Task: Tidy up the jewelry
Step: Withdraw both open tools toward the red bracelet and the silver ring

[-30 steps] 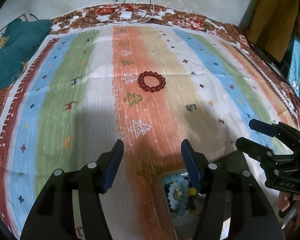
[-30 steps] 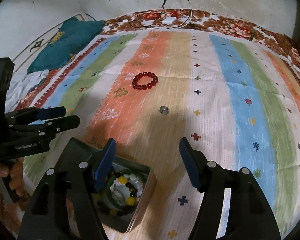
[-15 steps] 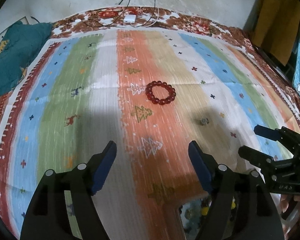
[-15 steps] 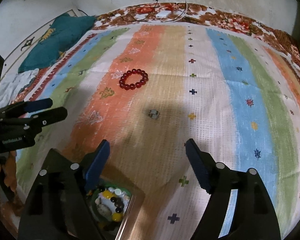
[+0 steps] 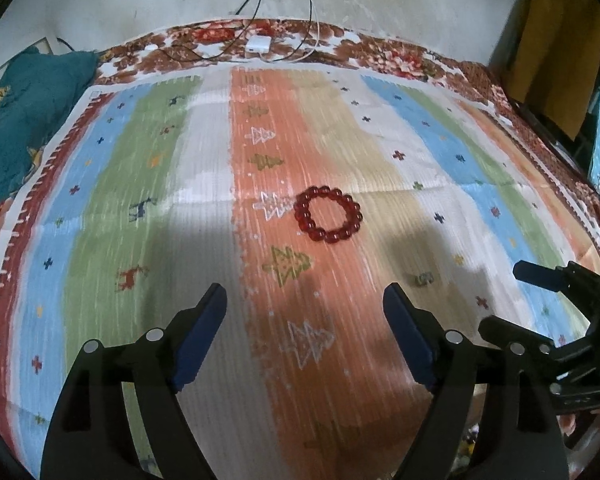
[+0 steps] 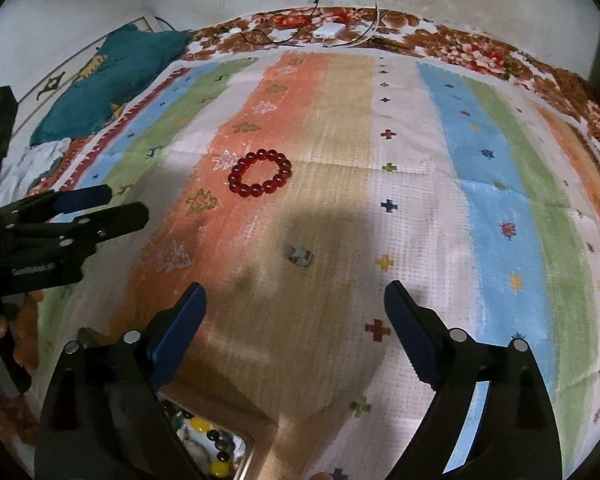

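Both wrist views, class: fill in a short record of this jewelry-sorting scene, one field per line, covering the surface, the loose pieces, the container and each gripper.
Surface: striped blanket
Loose piece 1: red bead bracelet, flat on the orange stripe
Loose piece 2: small ring, nearer the grippers, apart from the bracelet
Container: box holding beads, at the bottom edge of the right wrist view
Left gripper: open, empty
Right gripper: open, empty

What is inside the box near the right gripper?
Inside the box lie beads, some yellow and some dark. The right gripper's own body covers the rest of the contents.
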A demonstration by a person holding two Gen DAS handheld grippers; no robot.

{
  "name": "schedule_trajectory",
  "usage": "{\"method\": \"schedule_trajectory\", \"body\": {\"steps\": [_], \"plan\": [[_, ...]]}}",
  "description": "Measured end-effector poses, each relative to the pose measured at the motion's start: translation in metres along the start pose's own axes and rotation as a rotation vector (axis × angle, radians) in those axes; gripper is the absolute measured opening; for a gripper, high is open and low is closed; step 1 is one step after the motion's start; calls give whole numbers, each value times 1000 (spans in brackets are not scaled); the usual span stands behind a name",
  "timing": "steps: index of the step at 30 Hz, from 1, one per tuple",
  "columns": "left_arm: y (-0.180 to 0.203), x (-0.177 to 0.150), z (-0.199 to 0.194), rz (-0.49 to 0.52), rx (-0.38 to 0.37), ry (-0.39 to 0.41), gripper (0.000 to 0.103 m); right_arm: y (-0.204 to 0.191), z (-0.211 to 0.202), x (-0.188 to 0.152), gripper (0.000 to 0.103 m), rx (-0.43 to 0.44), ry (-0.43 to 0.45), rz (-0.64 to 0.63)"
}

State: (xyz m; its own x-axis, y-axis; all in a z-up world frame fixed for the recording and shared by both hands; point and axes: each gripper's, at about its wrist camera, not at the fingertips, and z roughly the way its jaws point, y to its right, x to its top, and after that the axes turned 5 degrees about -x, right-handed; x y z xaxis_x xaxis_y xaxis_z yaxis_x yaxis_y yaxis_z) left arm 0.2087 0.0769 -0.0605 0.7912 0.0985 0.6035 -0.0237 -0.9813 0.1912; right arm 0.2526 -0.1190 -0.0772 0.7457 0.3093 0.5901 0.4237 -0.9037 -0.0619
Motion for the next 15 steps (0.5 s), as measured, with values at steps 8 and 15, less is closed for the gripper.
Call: {"method": "schedule_trajectory", "body": {"steps": [8, 15], "plan": [[-13, 13, 28, -14, 11, -9, 80, 5, 17, 9, 92, -13, -23, -7], [-11, 23, 49, 9, 12, -27, 80, 10, 36, 13, 92, -9, -58, -15]]}}
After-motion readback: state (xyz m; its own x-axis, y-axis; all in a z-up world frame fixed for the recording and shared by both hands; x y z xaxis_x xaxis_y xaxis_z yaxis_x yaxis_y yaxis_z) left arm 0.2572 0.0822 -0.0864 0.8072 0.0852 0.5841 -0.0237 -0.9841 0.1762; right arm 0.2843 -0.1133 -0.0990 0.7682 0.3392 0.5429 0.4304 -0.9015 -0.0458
